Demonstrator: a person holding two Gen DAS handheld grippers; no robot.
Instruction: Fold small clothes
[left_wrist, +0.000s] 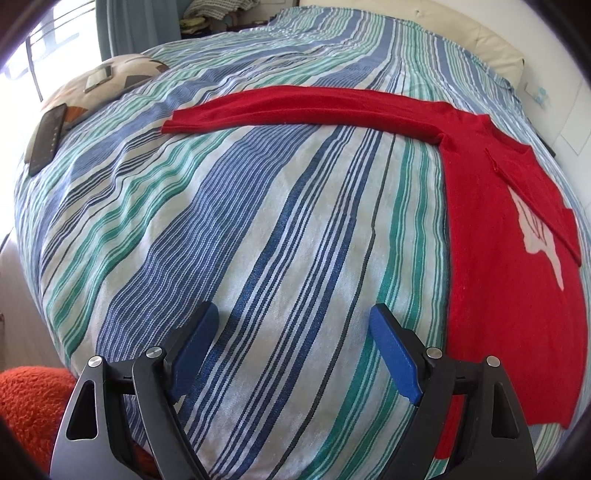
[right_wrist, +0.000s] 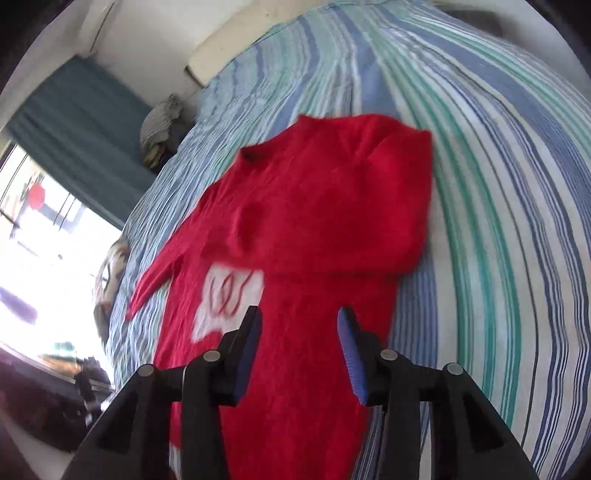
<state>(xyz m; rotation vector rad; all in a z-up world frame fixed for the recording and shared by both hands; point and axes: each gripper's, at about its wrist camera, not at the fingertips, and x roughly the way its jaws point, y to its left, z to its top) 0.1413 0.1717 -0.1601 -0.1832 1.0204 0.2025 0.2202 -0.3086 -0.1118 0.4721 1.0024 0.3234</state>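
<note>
One red sweater (right_wrist: 314, 221), blurred, hem cut off

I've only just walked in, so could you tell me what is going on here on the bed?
A person with a gripper in each hand is folding a red sweater spread on a striped bedspread. One sleeve is already folded across the chest; the other sleeve lies stretched out flat. The left gripper hangs open above bare bedspread, and the right gripper is open above the sweater's body, holding nothing.
</note>
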